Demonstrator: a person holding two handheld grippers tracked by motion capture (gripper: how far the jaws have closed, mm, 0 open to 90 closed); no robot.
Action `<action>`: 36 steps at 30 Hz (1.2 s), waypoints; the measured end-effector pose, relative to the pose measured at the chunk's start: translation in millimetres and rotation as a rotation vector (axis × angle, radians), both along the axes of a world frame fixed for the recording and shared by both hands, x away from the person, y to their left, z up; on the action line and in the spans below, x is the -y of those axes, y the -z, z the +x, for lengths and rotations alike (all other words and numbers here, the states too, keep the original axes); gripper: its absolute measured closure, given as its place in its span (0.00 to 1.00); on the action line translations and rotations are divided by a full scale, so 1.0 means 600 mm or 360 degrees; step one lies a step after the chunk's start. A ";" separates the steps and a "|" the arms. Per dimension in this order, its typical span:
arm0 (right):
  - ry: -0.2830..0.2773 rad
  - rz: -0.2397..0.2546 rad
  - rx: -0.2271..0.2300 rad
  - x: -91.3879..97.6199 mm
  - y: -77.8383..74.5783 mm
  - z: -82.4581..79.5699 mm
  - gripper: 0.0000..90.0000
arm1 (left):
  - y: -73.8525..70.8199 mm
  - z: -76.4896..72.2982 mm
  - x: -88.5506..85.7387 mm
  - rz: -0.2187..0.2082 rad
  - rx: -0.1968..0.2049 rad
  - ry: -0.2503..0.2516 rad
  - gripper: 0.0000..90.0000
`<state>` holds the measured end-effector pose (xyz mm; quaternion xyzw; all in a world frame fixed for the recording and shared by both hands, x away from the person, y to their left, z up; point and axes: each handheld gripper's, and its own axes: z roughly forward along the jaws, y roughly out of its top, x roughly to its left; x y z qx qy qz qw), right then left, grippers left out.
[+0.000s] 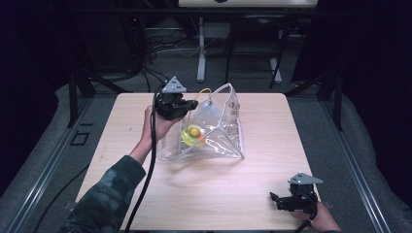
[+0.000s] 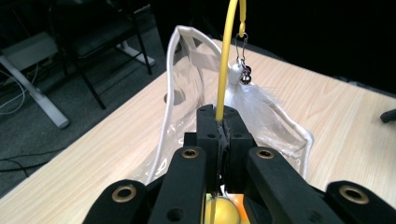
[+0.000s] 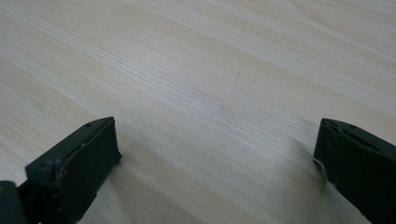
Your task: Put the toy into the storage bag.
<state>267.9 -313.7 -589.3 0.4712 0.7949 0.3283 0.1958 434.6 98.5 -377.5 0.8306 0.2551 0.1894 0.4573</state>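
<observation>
A clear plastic bag point(image 1: 221, 128) with white trim point(image 2: 169, 88) stands open on the wooden table point(image 1: 277, 121). A yellow ball point(image 1: 194, 131) lies inside it with something orange beside it. My left gripper point(image 1: 187, 108) hovers at the bag's left rim, shut on a thin yellow wand point(image 2: 226, 60). The wand point(image 1: 202, 91) arches over the bag's mouth. From its tip hang a small bell point(image 2: 245, 77) and a white feather point(image 2: 254, 100), down inside the bag. My right gripper point(image 1: 276, 199) rests at the table's front right, open point(image 3: 215, 163), with bare wood between its jaws.
Beyond the table's far edge are a desk leg point(image 1: 201, 58), a dark chair point(image 2: 93, 37) and loose cables on grey carpet. A cable point(image 1: 148, 165) trails from the left gripper along the person's camouflage sleeve point(image 1: 104, 199).
</observation>
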 end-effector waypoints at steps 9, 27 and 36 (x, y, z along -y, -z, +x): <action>0.0002 -0.0005 0.0001 0.000 0.000 0.000 0.00 | 0.022 0.010 0.009 -0.0007 -0.0017 -0.0009 0.98; 0.0000 0.0015 0.0001 0.000 0.001 0.000 0.00 | 0.062 0.031 0.010 0.0001 -0.0057 -0.0038 0.98; -0.0002 0.0012 0.0000 0.000 0.001 0.000 0.00 | 0.072 0.041 0.008 0.0001 -0.0073 -0.0061 0.98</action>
